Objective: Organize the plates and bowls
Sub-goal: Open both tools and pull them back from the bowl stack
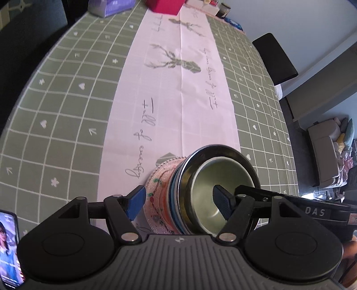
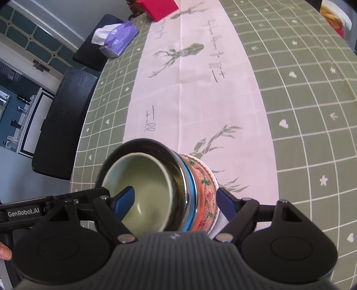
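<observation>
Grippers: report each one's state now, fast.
Left gripper: open, straddling the stack of bowls and plates, holding nothing.
Right gripper: open, straddling the same stack, holding nothing.

The table [image 1: 67, 93] was covered by a green checked cloth, with a pale runner [image 1: 178, 100] laid along its middle. A stack of dishes [image 1: 169, 196] stood on the runner. A tissue pack [image 2: 118, 38] and a red box [image 2: 160, 9] lay at the far end.
</observation>
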{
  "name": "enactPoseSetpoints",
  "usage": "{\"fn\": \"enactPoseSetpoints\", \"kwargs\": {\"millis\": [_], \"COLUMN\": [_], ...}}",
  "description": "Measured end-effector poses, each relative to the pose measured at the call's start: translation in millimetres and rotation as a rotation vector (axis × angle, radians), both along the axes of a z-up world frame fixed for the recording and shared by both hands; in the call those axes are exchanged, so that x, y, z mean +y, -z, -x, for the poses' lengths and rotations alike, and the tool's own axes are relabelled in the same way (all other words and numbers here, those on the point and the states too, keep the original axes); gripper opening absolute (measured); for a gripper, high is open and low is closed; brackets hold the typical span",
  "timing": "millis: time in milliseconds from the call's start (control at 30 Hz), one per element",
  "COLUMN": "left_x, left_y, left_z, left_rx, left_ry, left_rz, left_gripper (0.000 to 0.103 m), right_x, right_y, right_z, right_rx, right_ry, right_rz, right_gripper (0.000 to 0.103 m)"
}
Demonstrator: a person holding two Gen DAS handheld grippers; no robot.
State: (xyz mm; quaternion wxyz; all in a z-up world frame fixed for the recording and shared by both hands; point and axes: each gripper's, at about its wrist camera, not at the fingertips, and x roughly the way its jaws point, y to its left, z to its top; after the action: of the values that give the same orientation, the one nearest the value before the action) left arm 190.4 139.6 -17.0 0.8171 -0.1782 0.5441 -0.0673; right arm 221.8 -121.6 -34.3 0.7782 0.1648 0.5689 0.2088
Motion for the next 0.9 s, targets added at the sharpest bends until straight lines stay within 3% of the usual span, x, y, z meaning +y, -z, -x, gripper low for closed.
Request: {"fn": "enactPoseSetpoints", "kwargs": {"millis": [267, 367, 667, 900], "left_x": [-10.5, -20.9, -60.0, -84.2], "left_y": [-38.2, -53.6, -84.9, -96.7], "left_z": [22.1, 37.4, 98.3, 160.6], "left_rx": [-0.179, -0.266, -0.541, -0.777], "left_ry": [0.018, 0.029, 0.079, 0.094], "left_rz": [-0.123, -0.183, -0.27, -0.281], "left_gripper": [0.08, 0.08, 0.078, 0.078], "right_x": [-7.3, -13.8, -42.4, -64.8], "right_y": [-39.1, -56.8, -93.9, -103.7], "right_z": [17.7, 31.3, 99.4, 161.0], "right_rx": [-0.141, -0.251, -0.613, -0.828], "right_ry": [-0.032, -0.039, -0.044, -0.006], "right_rz": [0.042, 0.075, 0.144, 0.183], "right_gripper": [0.085, 0.086, 0.095, 0.099]}}
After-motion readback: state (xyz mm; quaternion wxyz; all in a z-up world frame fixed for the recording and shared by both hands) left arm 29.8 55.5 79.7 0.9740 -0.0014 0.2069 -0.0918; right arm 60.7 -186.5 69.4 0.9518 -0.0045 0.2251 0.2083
